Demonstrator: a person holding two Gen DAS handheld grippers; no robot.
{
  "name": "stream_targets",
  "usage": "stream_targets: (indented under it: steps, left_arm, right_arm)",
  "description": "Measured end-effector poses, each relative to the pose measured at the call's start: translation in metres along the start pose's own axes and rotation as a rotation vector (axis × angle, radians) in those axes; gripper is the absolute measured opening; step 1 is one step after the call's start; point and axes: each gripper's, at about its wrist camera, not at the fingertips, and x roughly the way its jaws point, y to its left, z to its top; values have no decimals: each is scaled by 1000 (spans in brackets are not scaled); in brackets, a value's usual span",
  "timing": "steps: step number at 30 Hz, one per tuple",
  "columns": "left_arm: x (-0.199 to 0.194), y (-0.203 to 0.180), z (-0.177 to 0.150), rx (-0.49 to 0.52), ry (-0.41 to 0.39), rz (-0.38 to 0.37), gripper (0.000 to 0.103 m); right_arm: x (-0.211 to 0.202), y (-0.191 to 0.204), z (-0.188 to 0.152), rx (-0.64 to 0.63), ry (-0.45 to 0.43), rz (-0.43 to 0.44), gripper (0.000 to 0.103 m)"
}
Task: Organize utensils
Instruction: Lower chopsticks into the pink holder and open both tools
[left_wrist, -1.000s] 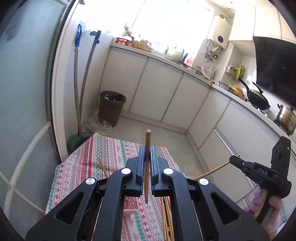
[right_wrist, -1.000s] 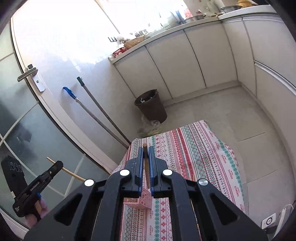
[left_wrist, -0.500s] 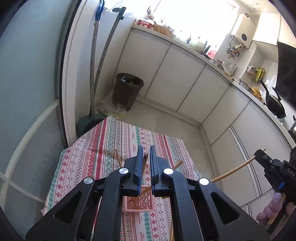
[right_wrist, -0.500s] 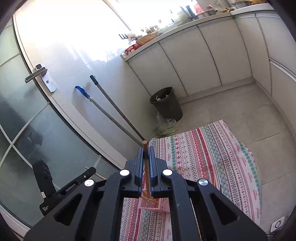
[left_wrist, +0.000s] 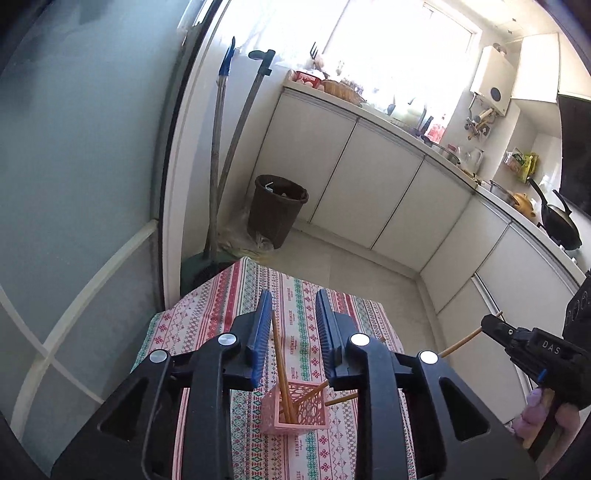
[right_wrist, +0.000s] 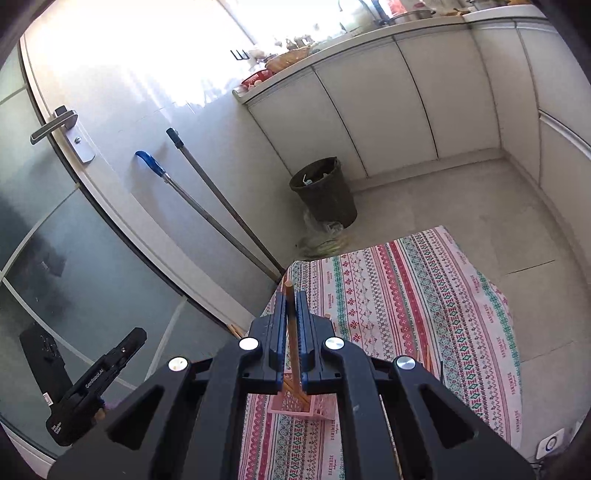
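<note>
A pink lattice holder (left_wrist: 295, 410) stands on the patterned tablecloth (left_wrist: 295, 295) with wooden chopsticks (left_wrist: 281, 369) leaning in it. My left gripper (left_wrist: 293, 325) is open right above the holder, a chopstick standing free between its jaws. My right gripper (right_wrist: 291, 317) is shut on a chopstick (right_wrist: 291, 332), held upright over the holder (right_wrist: 306, 406). In the left wrist view the right gripper (left_wrist: 491, 325) shows at the right with its chopstick (left_wrist: 458, 345).
Loose chopsticks (right_wrist: 428, 358) lie on the cloth beside the holder. A dark bin (left_wrist: 277, 208) and two mop handles (left_wrist: 225, 155) stand by the door past the table. White cabinets (left_wrist: 369, 192) run along the back.
My left gripper tipped down over the holder and opened, letting its chopstick drop into the holder. My right gripper moved closer over the holder with its chopstick.
</note>
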Motion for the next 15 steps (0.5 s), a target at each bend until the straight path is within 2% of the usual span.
stream_targets:
  steps: [8,15]
  left_arm:
    - [5,1,-3,6,25,-6,25]
    - [8,-4,-8,44,48,-11,26]
  right_arm:
    - [27,11,-6,-12,37,-21,6]
    - [59,10,-20,21,86,-3,10]
